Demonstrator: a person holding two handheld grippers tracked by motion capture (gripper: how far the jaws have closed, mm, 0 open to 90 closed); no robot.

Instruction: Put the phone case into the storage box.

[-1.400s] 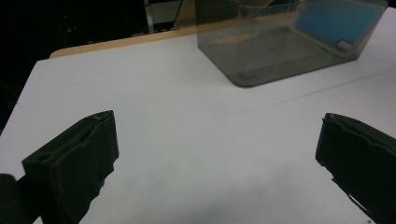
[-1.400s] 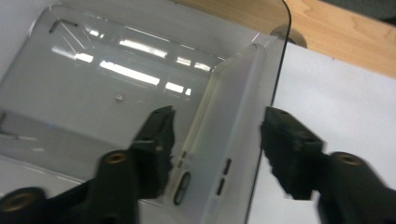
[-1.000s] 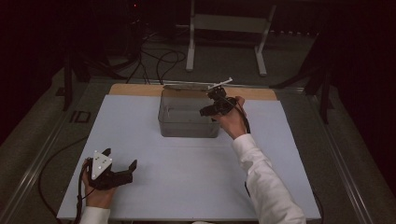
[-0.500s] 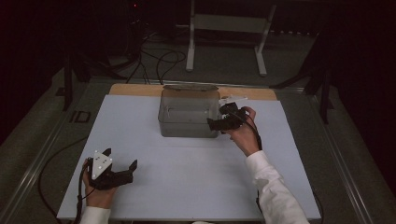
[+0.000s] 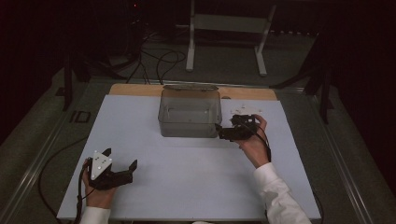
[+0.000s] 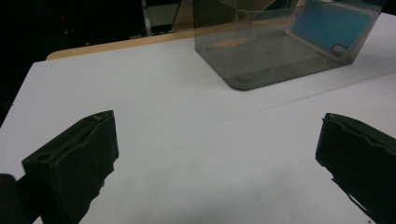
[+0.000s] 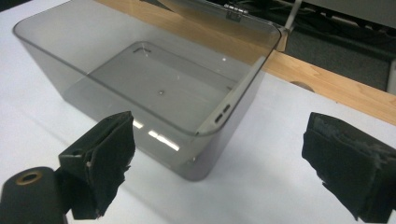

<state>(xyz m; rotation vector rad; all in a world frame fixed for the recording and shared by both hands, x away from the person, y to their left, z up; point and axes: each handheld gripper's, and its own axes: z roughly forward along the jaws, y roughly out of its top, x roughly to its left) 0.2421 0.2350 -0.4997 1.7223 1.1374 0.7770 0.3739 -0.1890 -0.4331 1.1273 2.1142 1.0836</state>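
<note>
Since the earlier frames the right gripper has come down from above the grey translucent box to table level just beside the box's right wall. Its jaws stand wide apart and hold nothing; the box's near right corner sits between them in the right gripper view. The left gripper has stayed near the front left of the white table surface, jaws spread wide, empty. The box stands at the table's back centre, lid raised. Open table lies between box and front edge. The wooden edge strip runs behind the box.
</note>
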